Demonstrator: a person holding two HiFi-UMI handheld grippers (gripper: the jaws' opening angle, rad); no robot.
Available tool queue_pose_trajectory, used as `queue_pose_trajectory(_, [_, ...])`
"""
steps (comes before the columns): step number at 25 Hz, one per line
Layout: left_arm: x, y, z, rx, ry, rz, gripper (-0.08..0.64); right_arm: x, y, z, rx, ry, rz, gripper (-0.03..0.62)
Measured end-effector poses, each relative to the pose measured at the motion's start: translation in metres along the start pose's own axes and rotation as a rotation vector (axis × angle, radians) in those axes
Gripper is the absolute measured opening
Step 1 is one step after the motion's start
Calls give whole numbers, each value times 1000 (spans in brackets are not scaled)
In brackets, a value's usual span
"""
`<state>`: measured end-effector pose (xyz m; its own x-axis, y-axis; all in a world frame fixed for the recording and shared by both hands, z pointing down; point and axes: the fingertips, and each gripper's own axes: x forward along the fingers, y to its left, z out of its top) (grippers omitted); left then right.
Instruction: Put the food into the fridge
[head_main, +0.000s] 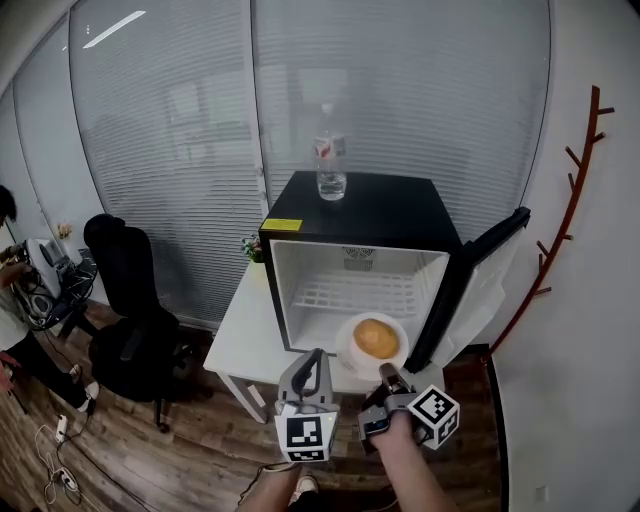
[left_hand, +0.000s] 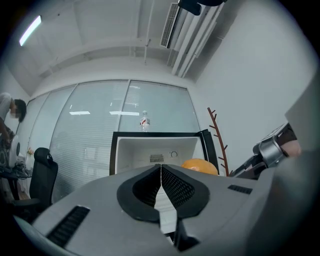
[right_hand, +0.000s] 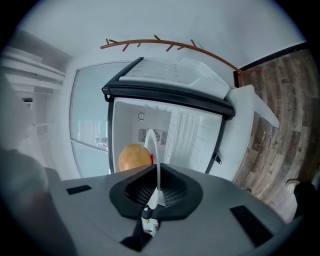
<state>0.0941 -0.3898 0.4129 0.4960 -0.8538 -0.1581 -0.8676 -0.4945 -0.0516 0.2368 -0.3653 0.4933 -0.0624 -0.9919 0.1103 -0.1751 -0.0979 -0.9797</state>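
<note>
The right gripper (head_main: 385, 372) has its jaws pinched narrow on the white plate's (head_main: 344, 342) rim, keeping it level so the orange (head_main: 376, 337) rides just before the open fridge (head_main: 370, 215). The left gripper (head_main: 315, 357), jaws together and empty, hangs in front of the fridge.

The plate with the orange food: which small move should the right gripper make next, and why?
Probably ease the plate forward and level, deeper into the fridge. The right gripper is shut on its near rim, the food lies on it, the door stands open, and the plate seems only at the opening's front.
</note>
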Motion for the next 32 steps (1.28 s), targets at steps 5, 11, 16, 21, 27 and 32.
queue_pose_trajectory(5, [23,23,-9,-3,5,0,32,33,0,-7,-1,3,-7,32])
queue_pose_trajectory(11, [36,46,-21,-13,23,8,32,62,-10,-26,-14,33,-31,33])
queue_pose_trajectory(16, [44,65,-31,-12,30,22,32,84,-31,-42,-4,57,-82,33])
queue_pose_trajectory(21, [47,82,-44,-18,49,44,32,107,-54,-47,-17,62,-138,34])
queue_pose_trajectory(27, [47,99,-57,-18,69,63,32,135,-62,-52,-24,63,-123,32])
queue_pose_trajectory(32, [50,108,-69,-19,90,71,32,146,-58,-64,-3,87,-102,32])
